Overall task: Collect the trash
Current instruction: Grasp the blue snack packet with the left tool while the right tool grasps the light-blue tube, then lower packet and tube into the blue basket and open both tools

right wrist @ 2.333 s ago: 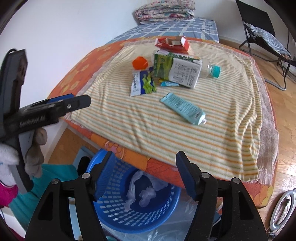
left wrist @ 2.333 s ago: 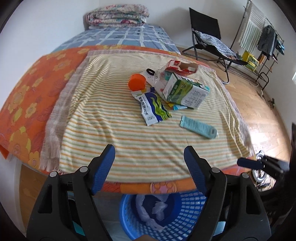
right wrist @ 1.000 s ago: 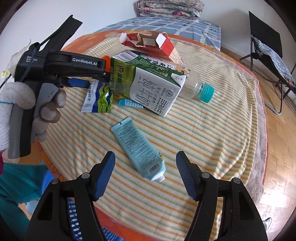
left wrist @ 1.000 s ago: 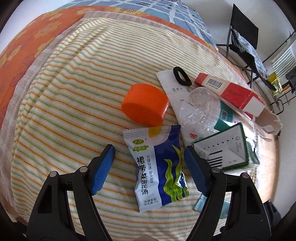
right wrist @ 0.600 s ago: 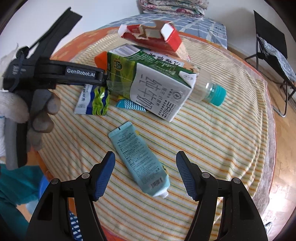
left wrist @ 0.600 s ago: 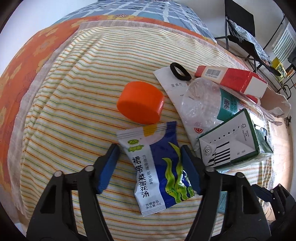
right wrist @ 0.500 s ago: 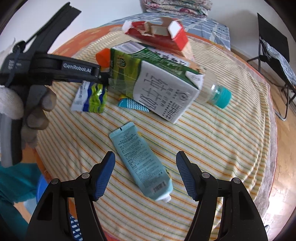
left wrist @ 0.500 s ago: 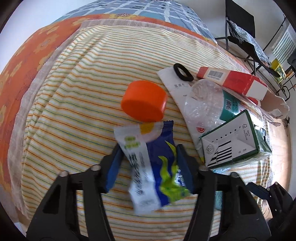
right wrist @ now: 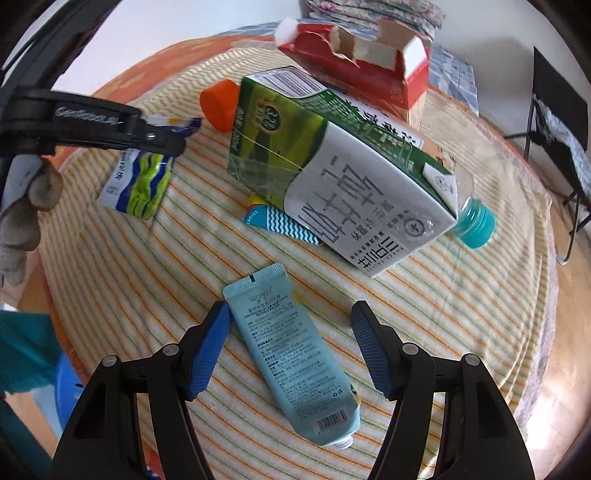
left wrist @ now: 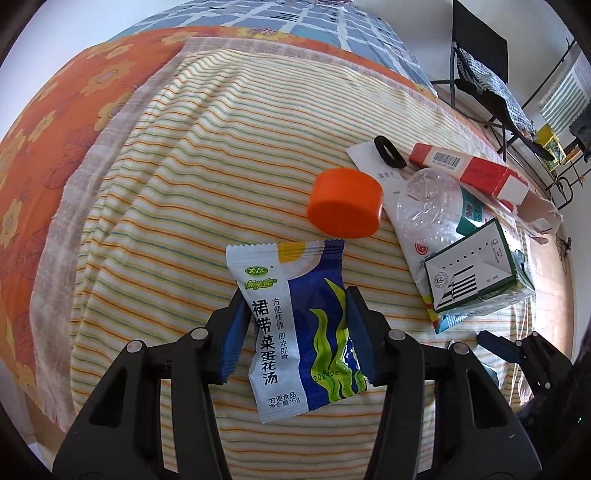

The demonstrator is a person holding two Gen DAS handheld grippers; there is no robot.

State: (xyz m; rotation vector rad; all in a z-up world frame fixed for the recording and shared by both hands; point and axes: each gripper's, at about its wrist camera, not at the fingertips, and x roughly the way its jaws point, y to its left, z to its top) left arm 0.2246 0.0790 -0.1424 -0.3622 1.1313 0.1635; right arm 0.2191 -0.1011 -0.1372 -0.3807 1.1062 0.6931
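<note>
Soup packet (left wrist: 299,328) clamped in left gripper (left wrist: 293,332) jaws, prob. lifted; right gripper (right wrist: 290,347) jaws apart, closing round tube (right wrist: 295,354) nr bed (left wrist: 48,122) edge.

**My room beyond the bed**

I work over a bed spread with a striped blanket (left wrist: 192,155); under it lies an orange flowered sheet (left wrist: 48,110), and at the far end a blue checked cover (left wrist: 306,22); folded quilts (right wrist: 373,11) are stacked against the white wall (right wrist: 155,26); to the right a black folding chair (left wrist: 480,40) stands on the wooden floor (right wrist: 576,258); daylight is bright and even.
</note>
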